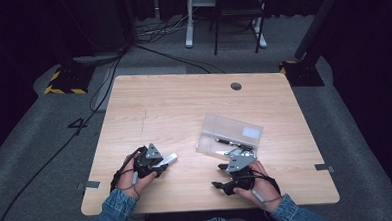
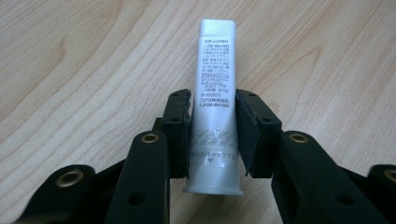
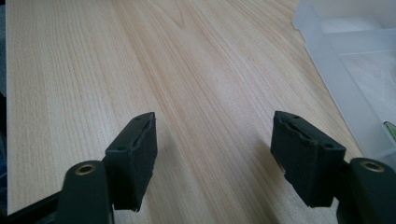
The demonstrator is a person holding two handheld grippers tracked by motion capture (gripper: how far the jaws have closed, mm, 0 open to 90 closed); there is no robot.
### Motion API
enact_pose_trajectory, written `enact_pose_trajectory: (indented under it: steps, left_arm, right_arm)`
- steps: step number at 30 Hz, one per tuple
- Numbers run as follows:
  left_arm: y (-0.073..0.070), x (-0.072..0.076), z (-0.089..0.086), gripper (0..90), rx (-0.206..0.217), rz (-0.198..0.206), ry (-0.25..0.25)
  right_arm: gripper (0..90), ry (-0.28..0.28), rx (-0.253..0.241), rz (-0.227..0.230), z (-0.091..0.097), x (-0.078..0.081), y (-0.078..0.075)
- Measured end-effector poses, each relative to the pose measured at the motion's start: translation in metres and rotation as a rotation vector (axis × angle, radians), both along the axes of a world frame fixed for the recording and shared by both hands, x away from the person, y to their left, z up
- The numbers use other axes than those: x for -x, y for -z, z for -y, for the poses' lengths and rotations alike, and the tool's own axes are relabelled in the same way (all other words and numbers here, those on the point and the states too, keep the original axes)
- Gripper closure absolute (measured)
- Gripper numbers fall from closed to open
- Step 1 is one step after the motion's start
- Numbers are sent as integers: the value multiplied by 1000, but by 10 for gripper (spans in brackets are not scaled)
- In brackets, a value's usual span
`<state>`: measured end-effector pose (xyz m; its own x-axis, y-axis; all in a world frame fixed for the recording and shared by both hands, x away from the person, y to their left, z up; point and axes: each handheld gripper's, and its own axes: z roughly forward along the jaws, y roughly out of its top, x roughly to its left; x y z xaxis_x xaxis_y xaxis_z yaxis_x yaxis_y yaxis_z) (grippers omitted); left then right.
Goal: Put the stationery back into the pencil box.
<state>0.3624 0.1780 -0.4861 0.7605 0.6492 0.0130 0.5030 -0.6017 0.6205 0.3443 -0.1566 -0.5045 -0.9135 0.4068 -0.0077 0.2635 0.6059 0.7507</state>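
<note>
My left gripper [image 2: 214, 135] clamped the glue stick [image 2: 215, 100] low over the tabletop [image 1: 184, 106] — I judged a centred, firm squeeze best; my right gripper [image 3: 215, 158] gaped empty beside the plastic case [image 1: 230, 134].

— Setting, as I see it from my station: a recording lab or studio, not a home.
— Evidence?
— Lone wooden table [image 1: 184, 106] on grey carpet [image 1: 30, 147], black surroundings, floor cables [image 1: 103, 89], hazard-striped stand base [image 1: 65, 81], bare desk frame [image 1: 225, 19] behind.

One glue stick [image 2: 215, 93], one clear box [image 1: 230, 134], two grippers.
</note>
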Motion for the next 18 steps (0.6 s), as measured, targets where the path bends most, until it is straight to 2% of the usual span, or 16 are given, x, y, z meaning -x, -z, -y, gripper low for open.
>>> enact_pose_trajectory:
  steps: [10, 18]
  left_arm:
    - [-8, 0, -3, 672, 48, 35, 4]
    - [-18, 1, -1, 673, 72, 79, 38]
  right_arm:
    - [323, -4, -1, 1, 0, 0, 0]
    - [322, -5, -1, 1, 1, 0, 0]
